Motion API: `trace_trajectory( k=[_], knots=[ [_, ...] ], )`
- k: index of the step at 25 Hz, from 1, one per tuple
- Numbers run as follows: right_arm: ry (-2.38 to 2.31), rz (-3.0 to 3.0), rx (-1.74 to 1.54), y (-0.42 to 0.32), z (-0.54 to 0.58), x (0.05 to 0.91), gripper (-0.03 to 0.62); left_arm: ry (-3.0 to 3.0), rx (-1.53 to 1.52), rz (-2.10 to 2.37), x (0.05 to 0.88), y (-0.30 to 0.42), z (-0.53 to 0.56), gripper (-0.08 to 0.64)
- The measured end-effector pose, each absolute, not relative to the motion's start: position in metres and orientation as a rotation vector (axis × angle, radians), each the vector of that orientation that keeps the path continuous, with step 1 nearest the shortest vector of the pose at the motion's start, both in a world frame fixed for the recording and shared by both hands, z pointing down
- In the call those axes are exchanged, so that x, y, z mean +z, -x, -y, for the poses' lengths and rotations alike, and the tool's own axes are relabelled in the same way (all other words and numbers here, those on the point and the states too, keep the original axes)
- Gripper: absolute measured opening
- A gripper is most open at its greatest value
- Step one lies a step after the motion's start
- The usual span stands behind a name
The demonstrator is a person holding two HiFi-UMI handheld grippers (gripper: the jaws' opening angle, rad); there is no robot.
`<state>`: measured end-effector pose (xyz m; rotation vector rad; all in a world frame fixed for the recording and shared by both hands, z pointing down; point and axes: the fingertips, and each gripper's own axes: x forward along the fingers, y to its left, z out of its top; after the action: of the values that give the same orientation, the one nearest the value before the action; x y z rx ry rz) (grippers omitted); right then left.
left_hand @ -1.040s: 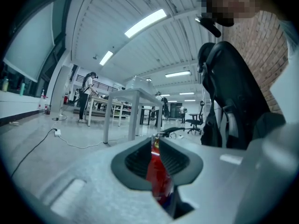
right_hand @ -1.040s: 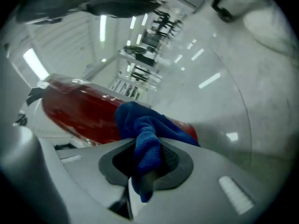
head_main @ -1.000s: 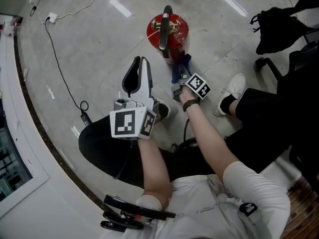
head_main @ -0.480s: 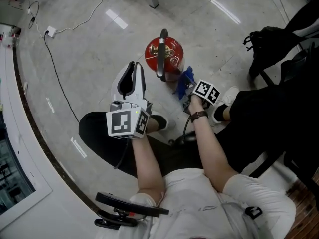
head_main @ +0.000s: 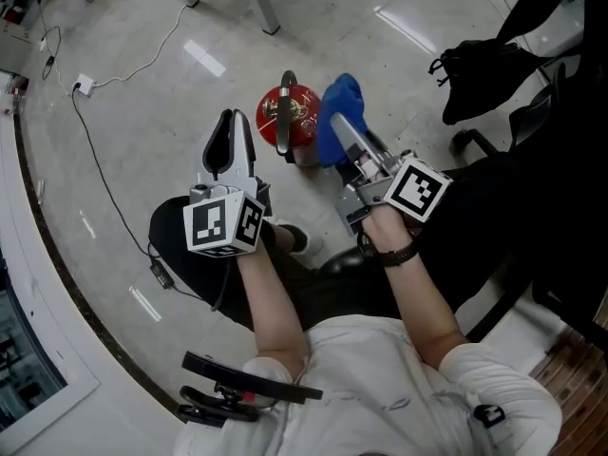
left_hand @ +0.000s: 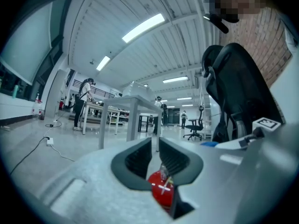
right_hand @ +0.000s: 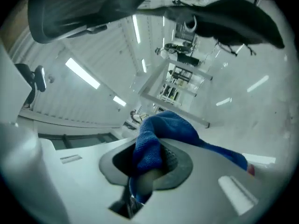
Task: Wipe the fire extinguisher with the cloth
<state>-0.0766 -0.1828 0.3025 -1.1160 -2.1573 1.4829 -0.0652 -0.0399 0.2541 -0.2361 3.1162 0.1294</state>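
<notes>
The red fire extinguisher (head_main: 302, 120) stands upright on the floor with its black handle (head_main: 283, 126) on top. My right gripper (head_main: 348, 137) is raised just to its right, shut on a bunched blue cloth (head_main: 339, 109). In the right gripper view the cloth (right_hand: 152, 143) fills the jaws and trails off to the right. My left gripper (head_main: 230, 126) hovers to the left of the extinguisher, apart from it, its jaws together with nothing between them. The left gripper view shows the extinguisher (left_hand: 162, 191) low down, beyond the jaw tips (left_hand: 155, 149).
Table legs (head_main: 258, 0) stand behind the extinguisher. A cable with a plug (head_main: 84, 85) runs across the floor at left. A black bag and chair (head_main: 494, 60) crowd the right side. My shoe (head_main: 291, 240) rests below the extinguisher. A white table (left_hand: 126, 108) and an office chair (left_hand: 194, 127) stand farther off.
My right gripper has lifted away from the extinguisher's lower side, carrying the blue cloth up beside its top. The left gripper has drifted slightly left, jaws unchanged.
</notes>
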Motion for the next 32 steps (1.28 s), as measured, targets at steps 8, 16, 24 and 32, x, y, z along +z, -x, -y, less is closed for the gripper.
trace_trajectory(
  k=[8, 16, 24, 32],
  knots=[
    [0.794, 2.444, 1.317, 0.069, 0.176, 0.398, 0.06, 0.204, 0.172, -3.125, 0.264, 0.055, 0.034, 0.049],
    [0.273, 1.992, 1.55, 0.081, 0.184, 0.636, 0.06, 0.196, 0.218, -3.168, 0.288, 0.048, 0.035, 0.049],
    [0.026, 1.787, 1.381, 0.068, 0.182, 0.793, 0.058, 0.217, 0.207, -3.209, 0.301, 0.044, 0.034, 0.051],
    [0.466, 1.999, 1.177, 0.123, 0.214, 0.613, 0.06, 0.204, 0.219, -3.19, 0.285, 0.047, 0.025, 0.051]
  ],
)
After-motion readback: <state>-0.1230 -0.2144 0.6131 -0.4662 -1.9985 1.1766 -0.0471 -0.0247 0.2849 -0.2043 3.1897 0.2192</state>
